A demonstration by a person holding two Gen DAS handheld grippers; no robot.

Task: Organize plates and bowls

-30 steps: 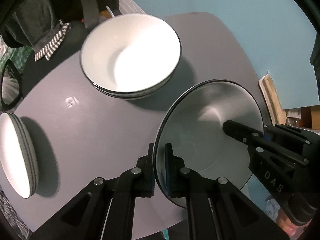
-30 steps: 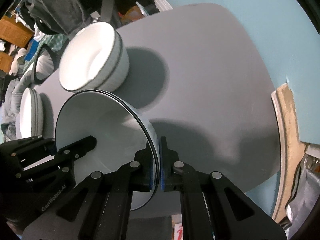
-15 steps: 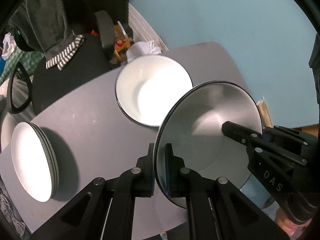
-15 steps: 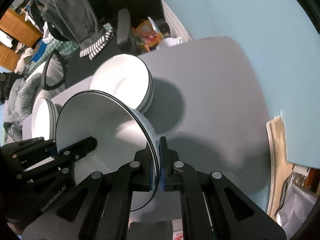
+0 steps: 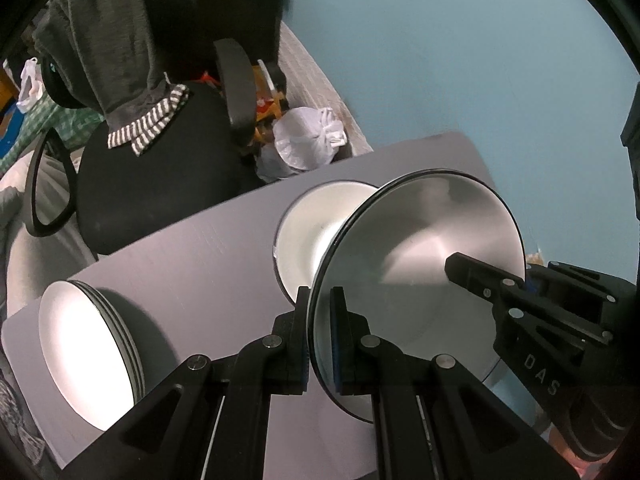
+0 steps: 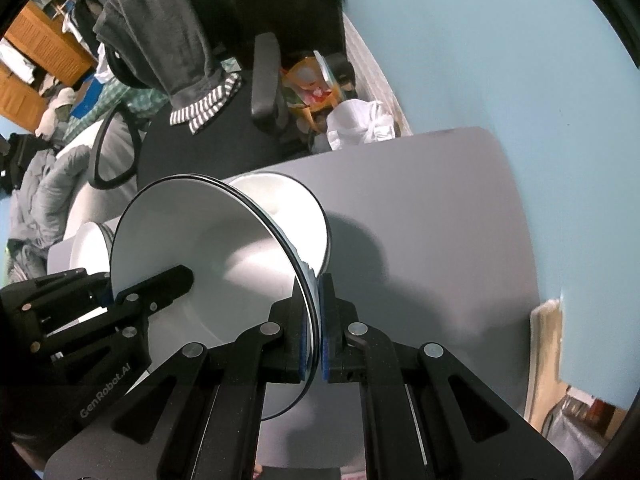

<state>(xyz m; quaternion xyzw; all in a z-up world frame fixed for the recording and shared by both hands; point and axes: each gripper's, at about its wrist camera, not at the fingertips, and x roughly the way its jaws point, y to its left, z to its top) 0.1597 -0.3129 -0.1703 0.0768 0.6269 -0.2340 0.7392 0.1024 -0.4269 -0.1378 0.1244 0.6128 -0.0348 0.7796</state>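
1. White and dark-rimmed, a bowl (image 5: pixel 416 272) is seen in the left wrist view held above the grey table (image 5: pixel 208 248), its rim clamped between the closed jaws of the left gripper (image 5: pixel 319 334). Nothing is seen inside it. The opposite rim is clamped by the right gripper (image 5: pixel 484 280), on which the letters "DAS" can be read. Behind the held bowl, a stack of bowls (image 5: pixel 308 236) is partly hidden; a stack of plates (image 5: pixel 88 360) lies at the left. A black chair (image 5: pixel 160 184) with a grey garment (image 5: pixel 108 52) and a white bag (image 5: pixel 308 140) are seen beyond the table.

2. In the right wrist view, the bowl's (image 6: pixel 208 256) rim is pinched by the closed right gripper (image 6: pixel 319 336), and the left gripper (image 6: pixel 160 284) is marked "GenRobot.AI". The stacked bowls (image 6: pixel 296 208) are half covered, and only a sliver of the plates (image 6: pixel 90 244) is shown.
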